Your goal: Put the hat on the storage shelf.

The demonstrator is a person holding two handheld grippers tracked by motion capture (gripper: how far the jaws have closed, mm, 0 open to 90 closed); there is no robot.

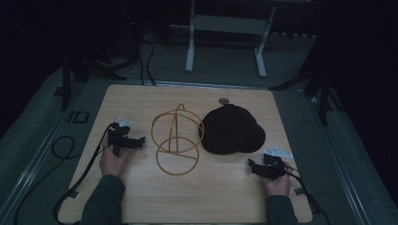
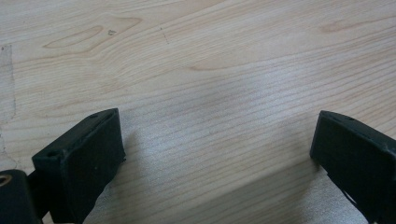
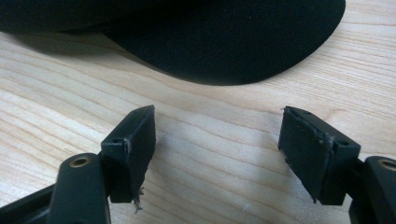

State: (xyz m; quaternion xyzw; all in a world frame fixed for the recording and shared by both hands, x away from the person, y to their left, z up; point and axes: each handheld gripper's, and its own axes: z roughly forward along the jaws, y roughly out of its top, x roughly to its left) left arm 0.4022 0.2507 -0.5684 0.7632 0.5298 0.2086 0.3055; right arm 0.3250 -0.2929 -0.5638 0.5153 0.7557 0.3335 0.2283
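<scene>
Black cap (image 1: 232,129) lying right of centre, brim toward the lower right; right gripper (image 1: 263,168), jaws spread, sitting just below it, nearer than the spread left gripper (image 1: 129,141)

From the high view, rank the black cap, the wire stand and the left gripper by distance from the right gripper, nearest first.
1. Black cap: just beyond the right gripper, toward the table's far side.
2. Wire stand: table centre.
3. Left gripper: far left side.

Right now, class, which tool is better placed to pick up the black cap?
The right tool: it sits open just short of the black cap. The left tool lies beyond the wire stand.
</scene>
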